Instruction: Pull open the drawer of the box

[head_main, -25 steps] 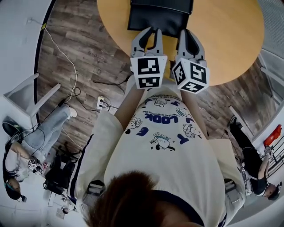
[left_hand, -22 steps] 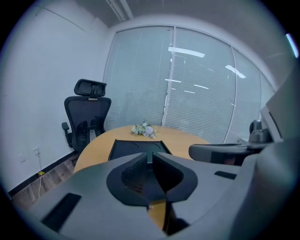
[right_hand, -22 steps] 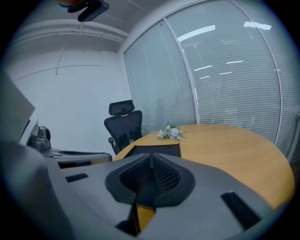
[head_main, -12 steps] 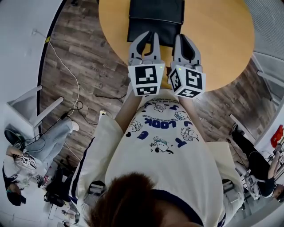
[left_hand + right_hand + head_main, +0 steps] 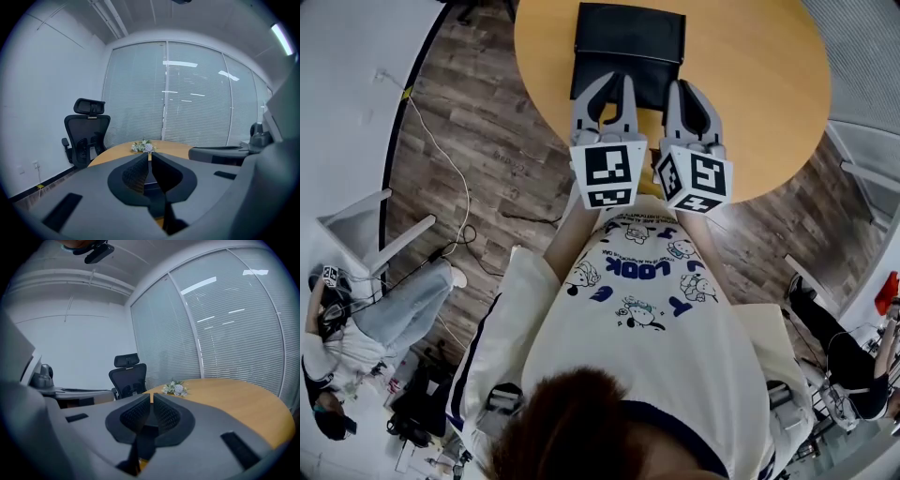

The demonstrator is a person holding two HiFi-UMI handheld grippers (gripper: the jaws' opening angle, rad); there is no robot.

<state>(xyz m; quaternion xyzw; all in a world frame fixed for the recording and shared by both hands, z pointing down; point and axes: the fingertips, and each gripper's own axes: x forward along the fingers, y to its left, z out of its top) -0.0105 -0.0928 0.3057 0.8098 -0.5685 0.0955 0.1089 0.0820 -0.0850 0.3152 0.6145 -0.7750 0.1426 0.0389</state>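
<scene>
A black box (image 5: 628, 37) stands on the round wooden table (image 5: 750, 84), with its front face toward me. Both grippers are held side by side over that front edge. My left gripper (image 5: 614, 80) points at the left half of the box front, my right gripper (image 5: 682, 86) at the right half. In the left gripper view the left gripper (image 5: 150, 155) has its jaw tips together, and I see nothing gripped between them. In the right gripper view the right gripper (image 5: 151, 397) is likewise shut and empty. Neither gripper view shows the drawer front or a handle.
A small bunch of flowers (image 5: 143, 146) lies at the far side of the table, with a black office chair (image 5: 86, 133) behind it. Cables (image 5: 450, 187) run over the wood floor on the left. Seated people (image 5: 356, 328) are at the lower left and right.
In the head view the box and table sit lower than before. Both grippers' tips now overlap more of the box's front.
</scene>
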